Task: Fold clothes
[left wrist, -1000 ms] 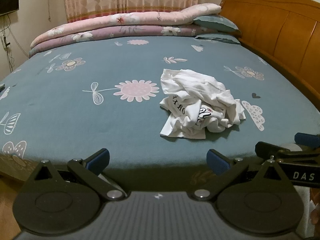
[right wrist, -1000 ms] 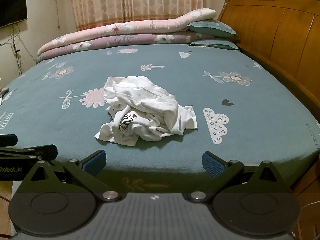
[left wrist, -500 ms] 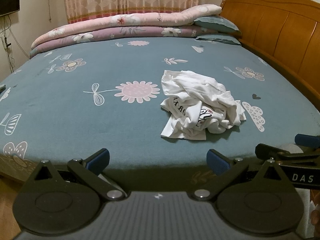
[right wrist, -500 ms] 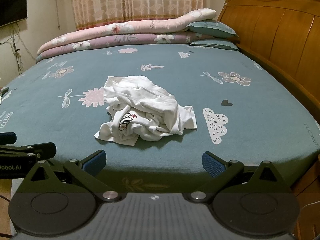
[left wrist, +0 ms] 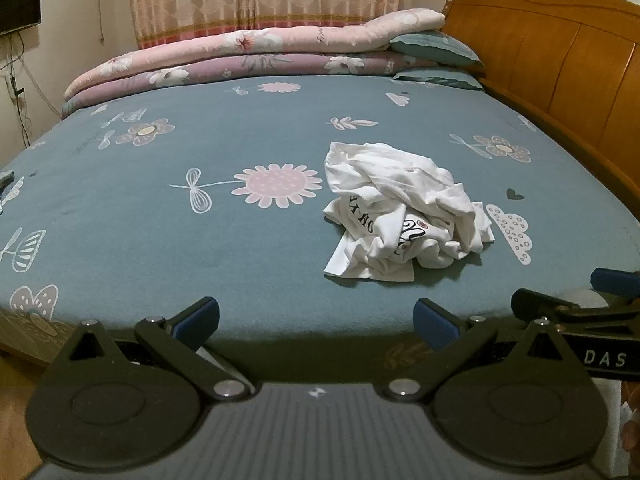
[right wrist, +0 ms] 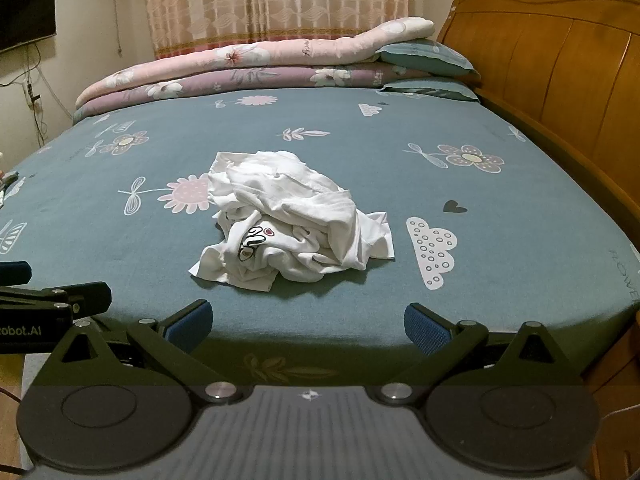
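Note:
A white T-shirt [left wrist: 404, 208] with black print lies crumpled in a heap on the blue flowered bed sheet [left wrist: 160, 216], near the front edge. In the right wrist view the same shirt [right wrist: 288, 220] sits just left of centre. My left gripper [left wrist: 316, 318] hovers at the bed's front edge, open and empty, with the shirt ahead and to its right. Beside it on the right, my right gripper [right wrist: 308, 320] is also open and empty, the shirt straight ahead. Each gripper shows at the edge of the other's view.
Folded pink and purple quilts [left wrist: 256, 56] and teal pillows [left wrist: 436, 46] line the far side of the bed. A wooden headboard [left wrist: 560, 60] runs along the right. Curtains [right wrist: 276, 4] hang behind. A dark screen [right wrist: 24, 16] is on the left wall.
Both wrist views have crept slightly forward and upward toward the bed. The shirt has not moved and both grippers stay open.

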